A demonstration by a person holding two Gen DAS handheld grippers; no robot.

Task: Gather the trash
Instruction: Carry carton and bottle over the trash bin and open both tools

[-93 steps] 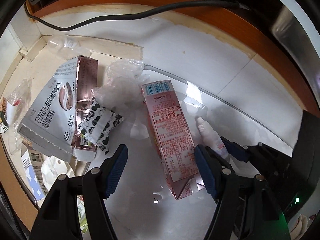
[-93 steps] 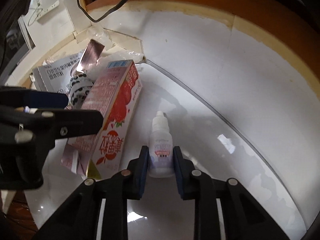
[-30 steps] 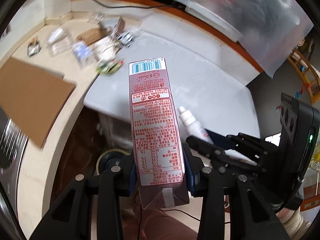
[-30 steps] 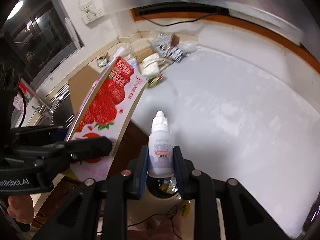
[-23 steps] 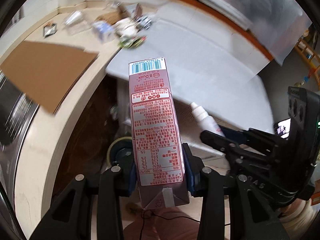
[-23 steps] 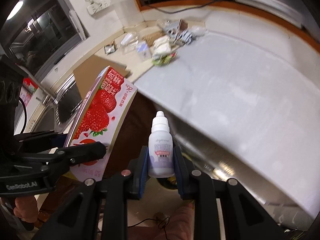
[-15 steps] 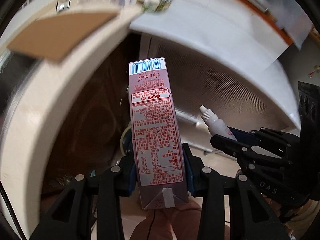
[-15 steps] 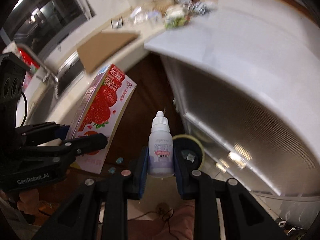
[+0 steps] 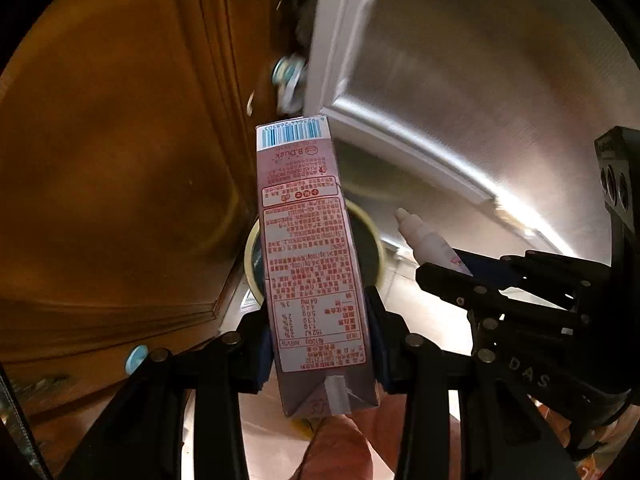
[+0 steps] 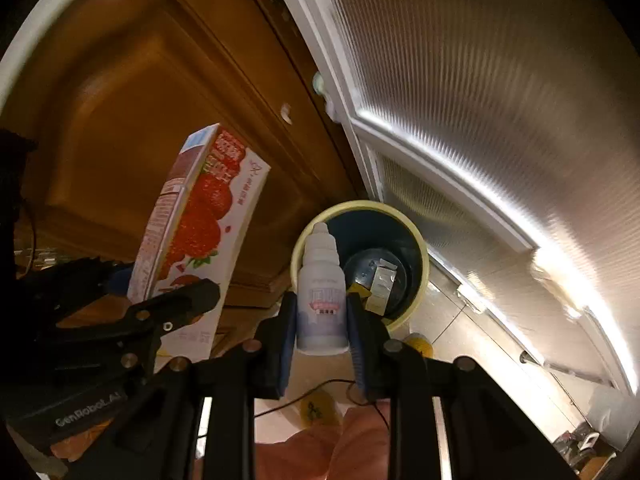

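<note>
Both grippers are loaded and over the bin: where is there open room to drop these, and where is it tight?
The bin mouth is mostly free: dark bare bottom toward its far rim, a small box lying at the near right. Tight spots: the wooden cabinet on the left, the ribbed panel on the right. The carton and the dropper bottle sit side by side over the opening.

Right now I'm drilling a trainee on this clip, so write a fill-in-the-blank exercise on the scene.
1. The left gripper is shut on a pink drink ____.
2. The right gripper is shut on a small white ____.
3. On the floor below them stands a round bin with a ____ rim.
4. The fruit printed on the carton is ____.

Missing words: carton; bottle; yellow; strawberries
</note>
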